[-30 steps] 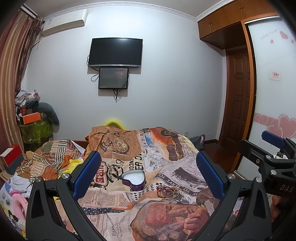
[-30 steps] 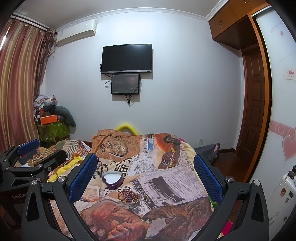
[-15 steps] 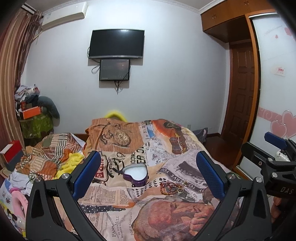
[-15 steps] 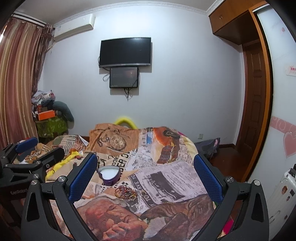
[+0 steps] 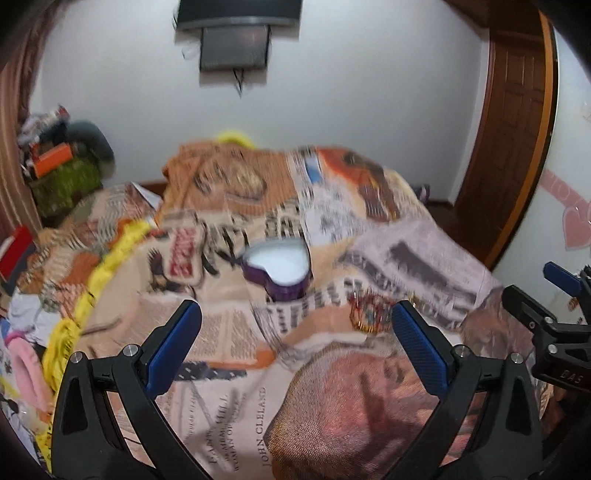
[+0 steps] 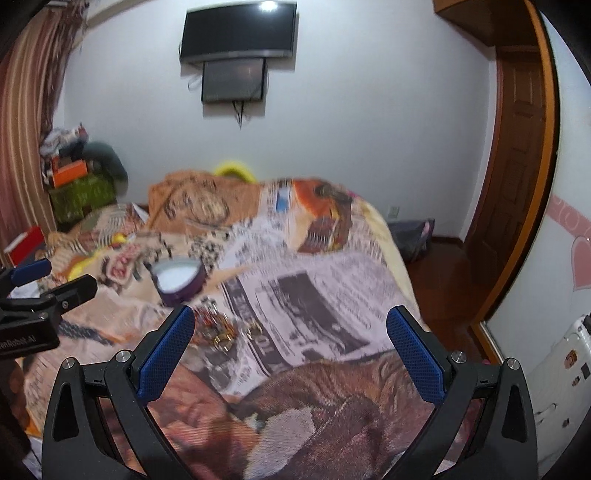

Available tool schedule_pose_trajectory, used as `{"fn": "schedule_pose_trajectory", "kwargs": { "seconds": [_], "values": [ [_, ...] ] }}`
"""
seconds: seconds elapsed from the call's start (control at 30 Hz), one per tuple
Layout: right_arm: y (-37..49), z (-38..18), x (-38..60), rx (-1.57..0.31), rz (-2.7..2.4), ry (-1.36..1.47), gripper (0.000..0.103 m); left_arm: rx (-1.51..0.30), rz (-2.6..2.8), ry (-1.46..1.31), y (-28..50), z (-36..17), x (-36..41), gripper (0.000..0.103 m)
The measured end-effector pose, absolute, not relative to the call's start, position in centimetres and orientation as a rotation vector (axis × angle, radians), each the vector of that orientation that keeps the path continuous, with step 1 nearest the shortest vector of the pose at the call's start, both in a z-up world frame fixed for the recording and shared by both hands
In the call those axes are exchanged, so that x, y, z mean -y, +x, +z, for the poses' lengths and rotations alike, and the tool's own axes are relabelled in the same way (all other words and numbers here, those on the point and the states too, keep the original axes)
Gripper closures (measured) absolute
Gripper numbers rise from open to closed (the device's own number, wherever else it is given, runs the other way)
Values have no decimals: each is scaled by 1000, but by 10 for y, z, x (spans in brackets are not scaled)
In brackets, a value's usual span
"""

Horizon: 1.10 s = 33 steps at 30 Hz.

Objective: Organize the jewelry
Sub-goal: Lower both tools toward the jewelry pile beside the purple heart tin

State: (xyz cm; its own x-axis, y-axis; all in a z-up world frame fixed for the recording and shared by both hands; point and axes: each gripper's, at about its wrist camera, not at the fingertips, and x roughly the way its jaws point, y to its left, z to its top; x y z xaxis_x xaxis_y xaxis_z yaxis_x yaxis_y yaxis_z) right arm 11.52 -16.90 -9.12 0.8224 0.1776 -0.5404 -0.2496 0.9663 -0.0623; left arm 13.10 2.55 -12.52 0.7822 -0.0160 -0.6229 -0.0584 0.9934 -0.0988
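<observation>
Tongs (image 6: 290, 349) dipped closer; blurry jewelry (image 6: 214, 326) beside left pad.

Bedspread (image 5: 229, 343): matt woven cloth, newspaper print. Heart box (image 5: 279, 267): glossy purple shell, white lining. Bracelets (image 6: 214, 326): shiny metal, beads. Door (image 6: 517, 166): varnished wood.

I am in a home bedroom: a bed (image 6: 314, 280) under a newspaper-print blanket (image 5: 332, 332), a wall-mounted television (image 6: 238, 31), striped curtains (image 6: 26, 122), a wooden door (image 6: 517, 155) beneath overhead cupboards, and heart decals (image 5: 574, 229) on a wardrobe panel.
</observation>
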Motion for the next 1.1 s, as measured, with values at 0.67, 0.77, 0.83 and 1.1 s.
{"fn": "schedule_pose_trajectory", "kwargs": {
  "seconds": [0.67,0.77,0.83,1.1],
  "values": [
    [204,-146,169,-902,462,-80,44,-976,-218,-162,216,-189,-6,32],
    [210,-149,163,-916,481,-96,53,-979,-245,-171,220,-191,-2,40],
    [211,-152,159,-928,501,-104,58,-975,-245,-153,221,-191,1,49],
    [221,-162,150,-962,535,-121,71,-961,-276,-134,226,-191,9,79]
  ]
}}
